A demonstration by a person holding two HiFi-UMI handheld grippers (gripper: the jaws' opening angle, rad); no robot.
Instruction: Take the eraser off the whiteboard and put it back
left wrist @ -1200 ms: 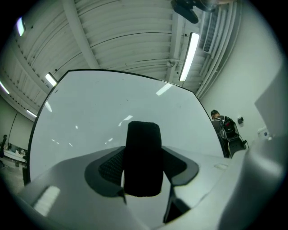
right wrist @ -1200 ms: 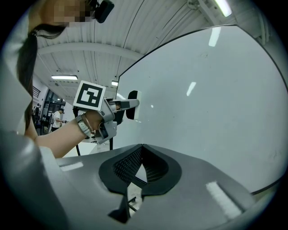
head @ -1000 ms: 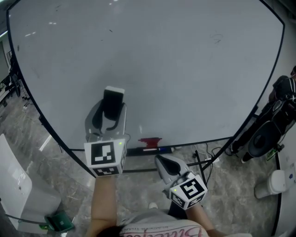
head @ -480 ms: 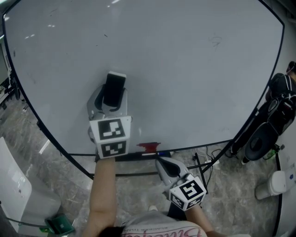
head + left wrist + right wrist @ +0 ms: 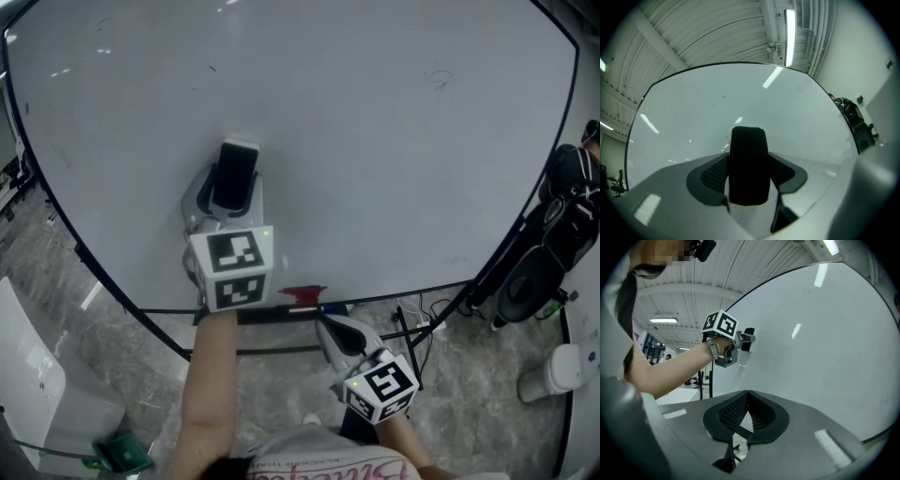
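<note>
Whiteboard (image 5: 403,131) fills most of the head view, with grey stone floor (image 5: 469,394) below it. The left tool (image 5: 232,187) is clamped on the black eraser (image 5: 748,164), held up at the board's lower left; whether it touches the surface is unclear. The right tool (image 5: 746,416) hangs lower, near the marker tray (image 5: 267,316), its jaws together on nothing.

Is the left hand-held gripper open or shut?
Shut: the left hand-held gripper clamps the black eraser between its jaws.
</note>
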